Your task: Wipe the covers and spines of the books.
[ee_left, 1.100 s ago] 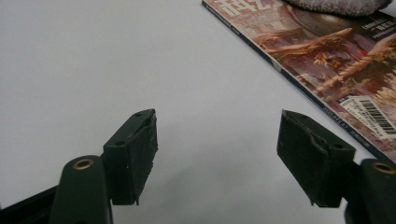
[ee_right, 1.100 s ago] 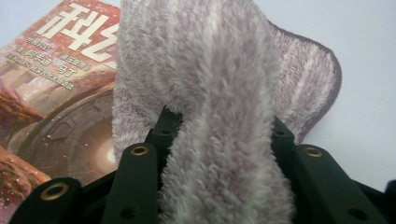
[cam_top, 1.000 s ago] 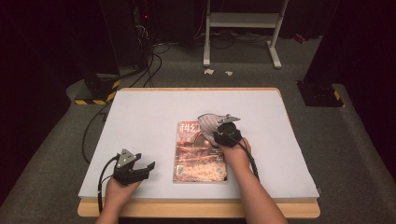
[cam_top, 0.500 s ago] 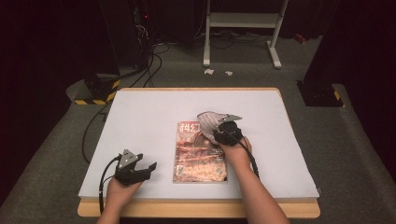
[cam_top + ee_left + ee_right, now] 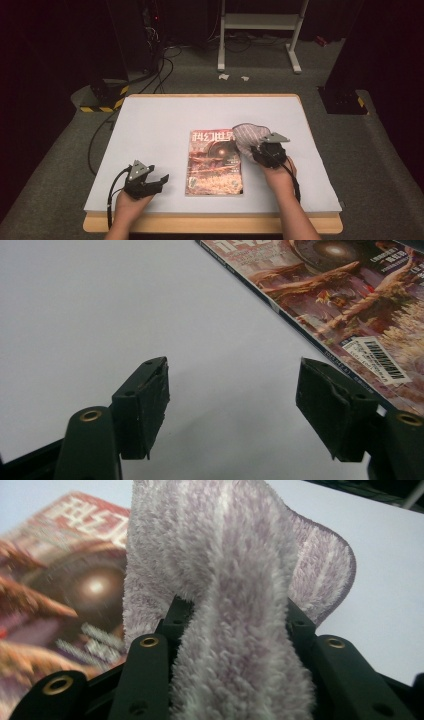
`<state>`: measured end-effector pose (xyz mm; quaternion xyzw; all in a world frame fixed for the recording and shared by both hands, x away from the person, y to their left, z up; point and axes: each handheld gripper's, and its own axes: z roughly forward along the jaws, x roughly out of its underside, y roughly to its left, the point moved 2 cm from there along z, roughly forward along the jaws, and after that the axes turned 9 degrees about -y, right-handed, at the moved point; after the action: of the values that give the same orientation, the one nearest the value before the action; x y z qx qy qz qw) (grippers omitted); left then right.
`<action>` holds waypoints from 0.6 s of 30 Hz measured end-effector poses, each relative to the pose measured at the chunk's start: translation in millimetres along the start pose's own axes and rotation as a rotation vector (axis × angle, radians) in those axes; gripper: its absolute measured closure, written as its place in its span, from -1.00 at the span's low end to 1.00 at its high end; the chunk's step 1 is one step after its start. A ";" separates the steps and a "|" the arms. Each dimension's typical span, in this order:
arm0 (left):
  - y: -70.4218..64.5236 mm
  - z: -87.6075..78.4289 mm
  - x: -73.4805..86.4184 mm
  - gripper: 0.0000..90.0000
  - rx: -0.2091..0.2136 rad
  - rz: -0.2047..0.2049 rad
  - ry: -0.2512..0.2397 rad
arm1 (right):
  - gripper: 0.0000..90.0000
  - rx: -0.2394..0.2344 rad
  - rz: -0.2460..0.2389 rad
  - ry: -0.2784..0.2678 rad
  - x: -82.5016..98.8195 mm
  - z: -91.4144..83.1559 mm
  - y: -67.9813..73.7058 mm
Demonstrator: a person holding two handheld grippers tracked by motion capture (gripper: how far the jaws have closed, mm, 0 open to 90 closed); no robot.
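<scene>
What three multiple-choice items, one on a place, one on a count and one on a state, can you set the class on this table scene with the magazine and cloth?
1. Where does the glossy red-brown magazine lie on the white table?
A. between the two grippers
B. at the far left corner
C. on the floor

2. How many magazines are on the table?
A. three
B. one
C. two

3. How does the right gripper stand?
A. open with nothing in it
B. shut on the magazine
C. shut on the fluffy pale purple striped cloth

Key: 1 A, the high view shows it between the left gripper and the right one; 2 B, a single cover lies there; 3 C, the right gripper view shows the cloth bunched between the jaws.
</scene>
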<state>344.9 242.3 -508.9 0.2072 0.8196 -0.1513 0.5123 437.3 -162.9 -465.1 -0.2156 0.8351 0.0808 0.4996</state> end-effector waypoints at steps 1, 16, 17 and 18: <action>-1.0 0.3 -0.4 -0.34 0.002 0.005 0.000 | 0.32 0.010 -0.002 -0.001 4.1 -4.7 -3.4; -18.9 4.8 -6.7 -0.32 0.033 0.057 0.007 | 0.22 0.087 0.054 0.066 69.0 -31.1 -40.8; -19.4 5.1 -6.9 -0.32 0.036 0.052 0.007 | 0.21 0.081 0.059 0.057 71.4 -30.7 -42.1; -19.7 5.6 -6.9 -0.32 0.040 0.052 0.008 | 0.20 0.080 0.073 0.054 72.0 -30.9 -42.3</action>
<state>342.2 221.3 -504.4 0.2393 0.8126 -0.1534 0.5087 401.8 -231.7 -509.3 -0.1669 0.8581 0.0600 0.4819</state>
